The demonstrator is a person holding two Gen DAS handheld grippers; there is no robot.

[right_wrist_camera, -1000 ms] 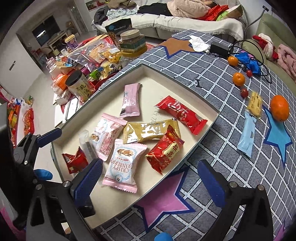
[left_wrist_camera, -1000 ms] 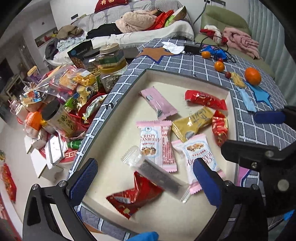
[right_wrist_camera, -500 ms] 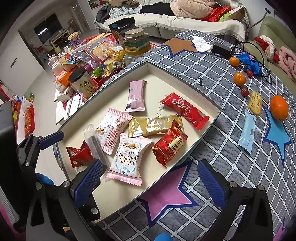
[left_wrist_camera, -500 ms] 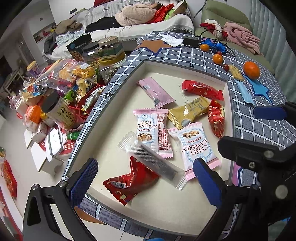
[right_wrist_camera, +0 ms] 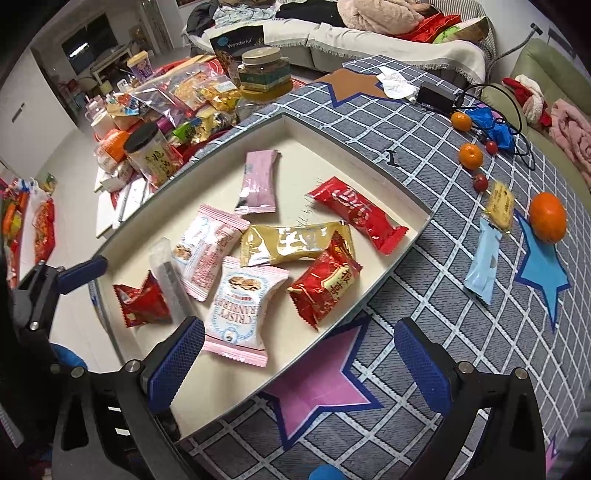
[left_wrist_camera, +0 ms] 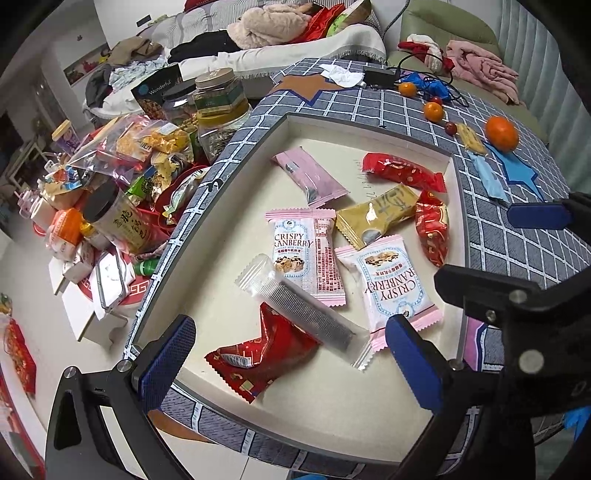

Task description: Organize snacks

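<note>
A cream tray (left_wrist_camera: 229,325) (right_wrist_camera: 376,177) on the checked cloth holds several snack packets: two pink cranberry packets (left_wrist_camera: 304,253) (right_wrist_camera: 243,306), a gold one (left_wrist_camera: 373,216) (right_wrist_camera: 295,238), red ones (left_wrist_camera: 402,171) (right_wrist_camera: 358,214), a pink bar (left_wrist_camera: 308,175) (right_wrist_camera: 258,182) and a clear sleeve (left_wrist_camera: 303,306) (right_wrist_camera: 168,280). My left gripper (left_wrist_camera: 288,365) is open and empty above the tray's near end. My right gripper (right_wrist_camera: 301,365) is open and empty over the tray's near edge. A light blue packet (right_wrist_camera: 484,258) and a yellow packet (right_wrist_camera: 500,205) lie on the cloth outside the tray.
Oranges (right_wrist_camera: 546,218) (right_wrist_camera: 471,155), small red fruits (right_wrist_camera: 480,182) and a black cable (right_wrist_camera: 517,122) lie on the cloth to the right. Jars (right_wrist_camera: 264,75) (left_wrist_camera: 122,218) and snack bags (left_wrist_camera: 140,144) crowd a low table left of the tray. A sofa with clothes (left_wrist_camera: 280,26) stands behind.
Both grippers have pulled back and risen a little, so the tray shows more fully. Nothing in the tray has moved.
</note>
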